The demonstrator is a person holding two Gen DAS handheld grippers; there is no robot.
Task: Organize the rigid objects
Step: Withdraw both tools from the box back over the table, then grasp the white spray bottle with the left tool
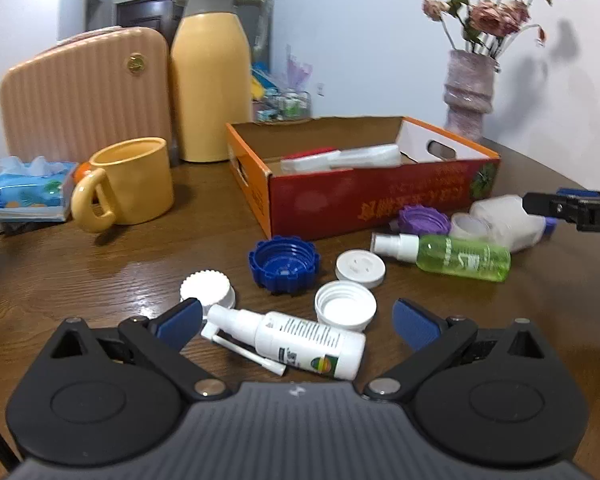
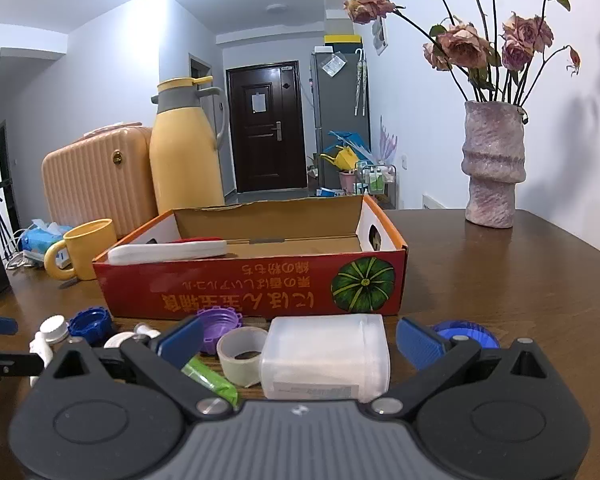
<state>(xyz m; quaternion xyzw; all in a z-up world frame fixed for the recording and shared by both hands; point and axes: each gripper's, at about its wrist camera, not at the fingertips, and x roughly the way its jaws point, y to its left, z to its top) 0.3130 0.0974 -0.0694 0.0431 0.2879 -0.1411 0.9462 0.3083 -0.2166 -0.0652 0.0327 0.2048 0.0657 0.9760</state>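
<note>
A white spray bottle (image 1: 300,342) lies on its side on the brown table between the wide-apart fingers of my open left gripper (image 1: 298,320). Around it lie a blue cap (image 1: 283,264), white lids (image 1: 345,305) and a green spray bottle (image 1: 456,256). My open right gripper (image 2: 300,342) straddles a translucent white jar (image 2: 326,356) lying just in front of the red cardboard box (image 2: 256,288). A tape roll (image 2: 240,354) and purple cap (image 2: 220,326) sit left of the jar. The box holds white and red flat items (image 2: 168,250).
A yellow mug (image 1: 130,184), yellow thermos (image 1: 210,76), peach ribbed case (image 1: 84,92) and tissue pack (image 1: 30,192) stand at the back left. A pink vase with dried roses (image 2: 494,168) stands at the back right. Another blue cap (image 2: 466,334) lies right of the jar.
</note>
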